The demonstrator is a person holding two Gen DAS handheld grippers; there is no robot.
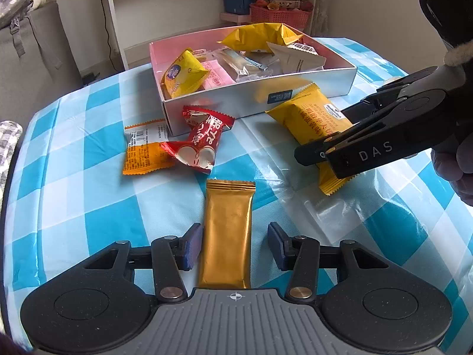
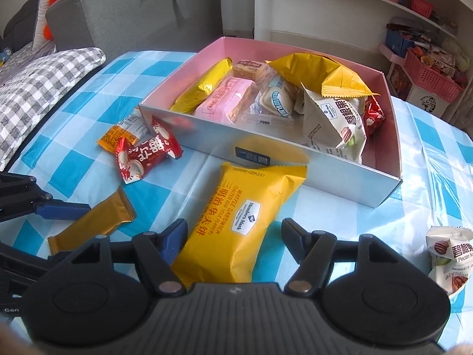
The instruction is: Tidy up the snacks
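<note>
Currently both tongs straddle packets unclamped: left gripper around the gold bar, right gripper around the yellow sandwich pack. Close squarely; carry to box at 12 o'clock.

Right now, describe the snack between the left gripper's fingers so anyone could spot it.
Start at the box on the checked cloth. Nearer than the red packet lies the gold bar, lengthwise between the left gripper. It alone is plain, unprinted metallic gold, long and slim.
</note>
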